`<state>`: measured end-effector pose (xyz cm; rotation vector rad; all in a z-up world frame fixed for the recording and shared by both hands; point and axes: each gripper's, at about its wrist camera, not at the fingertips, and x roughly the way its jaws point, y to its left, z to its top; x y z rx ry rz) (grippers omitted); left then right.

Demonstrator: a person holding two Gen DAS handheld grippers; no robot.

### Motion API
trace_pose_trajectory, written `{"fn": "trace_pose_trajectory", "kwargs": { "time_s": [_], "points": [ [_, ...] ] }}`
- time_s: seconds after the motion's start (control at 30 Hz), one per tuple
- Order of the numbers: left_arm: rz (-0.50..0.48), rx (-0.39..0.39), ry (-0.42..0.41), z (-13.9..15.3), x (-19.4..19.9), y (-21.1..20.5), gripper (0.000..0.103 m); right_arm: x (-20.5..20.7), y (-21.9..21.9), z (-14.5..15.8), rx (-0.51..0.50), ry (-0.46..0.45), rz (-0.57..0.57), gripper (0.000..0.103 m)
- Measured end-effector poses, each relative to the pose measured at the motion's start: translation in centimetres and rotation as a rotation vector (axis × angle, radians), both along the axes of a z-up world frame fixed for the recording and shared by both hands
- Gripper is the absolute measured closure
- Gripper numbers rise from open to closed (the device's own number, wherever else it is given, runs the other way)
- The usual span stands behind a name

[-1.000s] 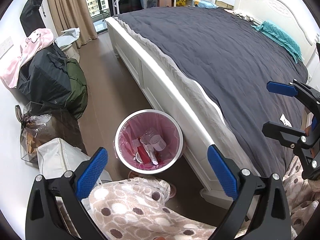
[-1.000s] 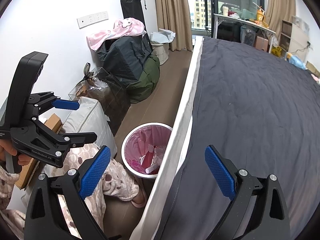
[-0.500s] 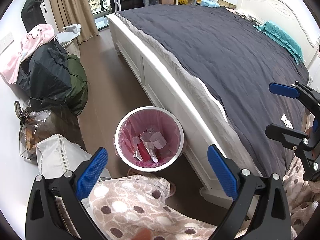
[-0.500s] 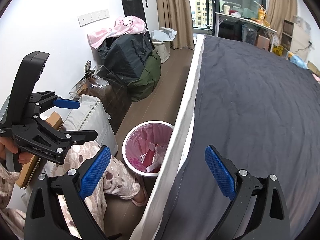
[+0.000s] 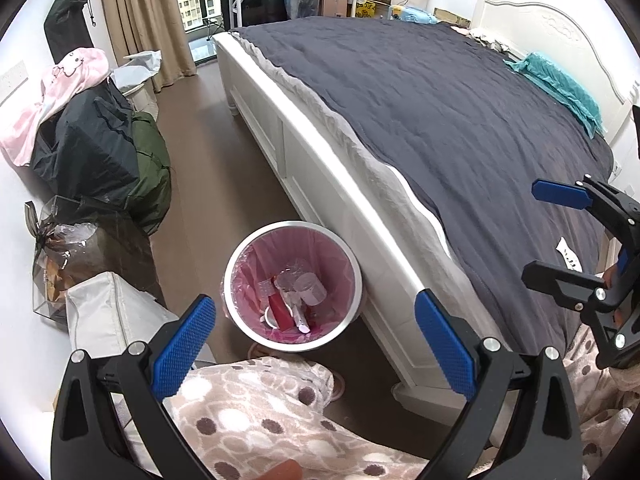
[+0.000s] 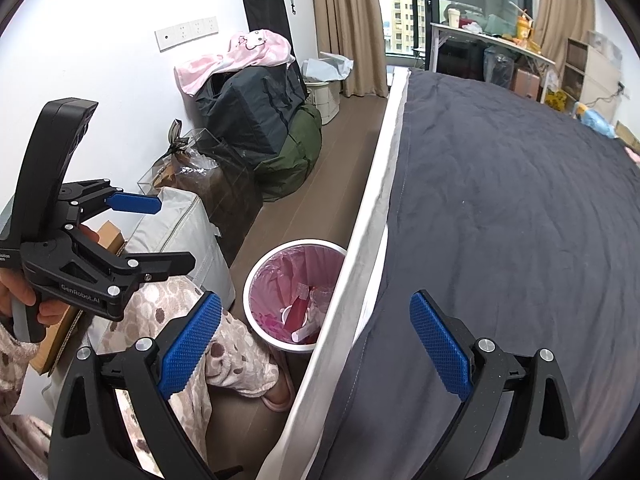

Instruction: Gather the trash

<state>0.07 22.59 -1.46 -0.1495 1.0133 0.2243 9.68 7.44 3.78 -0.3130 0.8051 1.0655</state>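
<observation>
A round white trash bin point(image 5: 233, 276) with a pink liner stands on the floor against the bed side, also in the right wrist view point(image 6: 247, 292). In it lie a red packet point(image 5: 280, 314), a clear plastic cup point(image 5: 310, 289) and white scraps. My left gripper point(image 5: 316, 338) hangs open and empty above and short of the bin; the right wrist view shows it at the left point(image 6: 168, 232). My right gripper point(image 6: 316, 344) is open and empty over the bed's edge, seen at the right in the left wrist view point(image 5: 548, 236). A small white paper slip point(image 5: 568, 254) lies on the dark bedspread beside it.
The bed point(image 5: 440, 120) with its white frame fills the right side. Along the left wall stand black and green bags point(image 5: 100, 160), a clear bag point(image 5: 76, 248) and a white fabric bag point(image 5: 112, 320). A leg in spotted pyjamas point(image 5: 260, 408) and a slipper point(image 6: 280, 396) are near the bin.
Both views have shifted only slightly. The bin and its contents stay put, and both grippers remain open and empty.
</observation>
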Motion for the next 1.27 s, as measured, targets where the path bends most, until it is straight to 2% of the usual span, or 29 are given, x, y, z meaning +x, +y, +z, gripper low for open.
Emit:
{"fn": "trace_pose_trajectory", "kwargs": {
  "time_s": [0.3, 0.5, 0.87, 1.1, 1.27],
  "points": [
    [0.001, 0.000, -0.003, -0.11, 0.14, 0.13, 0.005, 0.07, -0.05, -0.37, -0.006, 0.002, -0.001, 0.011],
    [-0.003, 0.033, 0.004, -0.30, 0.19, -0.12, 0.005, 0.16, -0.05, -0.44, -0.009, 0.003, -0.001, 0.011],
    [-0.014, 0.023, -0.017, -0.31, -0.03, -0.02, 0.005, -0.07, 0.17, -0.54, -0.024, -0.002, 0.006, 0.011],
    [0.005, 0.103, 0.006, -0.35, 0.16, -0.47, 0.005, -0.09, 0.40, -0.46, -0.029, -0.006, 0.008, 0.011],
    [0.021, 0.067, 0.006, -0.27, 0.13, 0.06, 0.005, -0.16, 0.41, -0.47, -0.028, -0.007, 0.008, 0.011]
  ]
}}
